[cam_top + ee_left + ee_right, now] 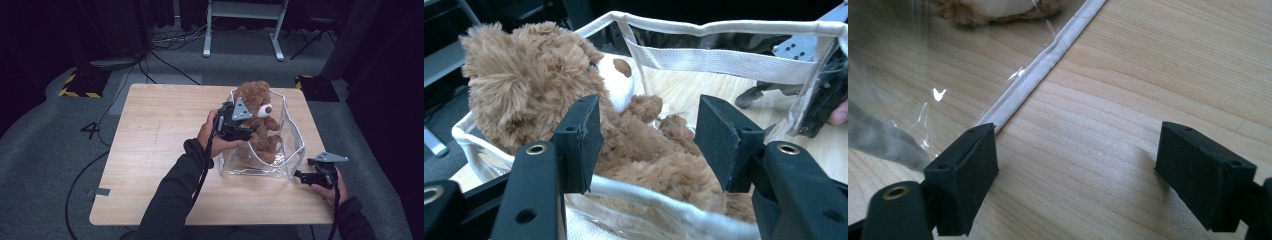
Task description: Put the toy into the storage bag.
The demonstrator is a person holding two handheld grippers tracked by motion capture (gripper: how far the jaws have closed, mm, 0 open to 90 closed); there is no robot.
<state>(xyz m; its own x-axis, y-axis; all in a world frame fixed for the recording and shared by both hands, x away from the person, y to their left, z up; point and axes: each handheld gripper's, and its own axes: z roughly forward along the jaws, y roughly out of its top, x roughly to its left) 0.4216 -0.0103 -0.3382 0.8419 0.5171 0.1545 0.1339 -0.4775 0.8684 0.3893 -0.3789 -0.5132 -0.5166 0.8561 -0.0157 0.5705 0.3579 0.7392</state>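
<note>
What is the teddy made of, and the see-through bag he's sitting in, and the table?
The teddy bear looks like soft plush: fluffy brown pile with a pale muzzle. The bag seems to be clear glossy plastic, probably vinyl, since the bear shows through it and it catches glints; its white edging looks like woven fabric tape. The table shows light wood grain with a matte finish, possibly laminate.

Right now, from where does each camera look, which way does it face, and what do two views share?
High view: above the person's side, facing forward and down on the table; both forearms, left claw and right claw show.
Left gripper view: on the left claw, open, facing the teddy bear in the clear bag.
Right gripper view: on the right claw, open, low over the wood beside the bag's white edge.
Shared: bear and bag.
</note>
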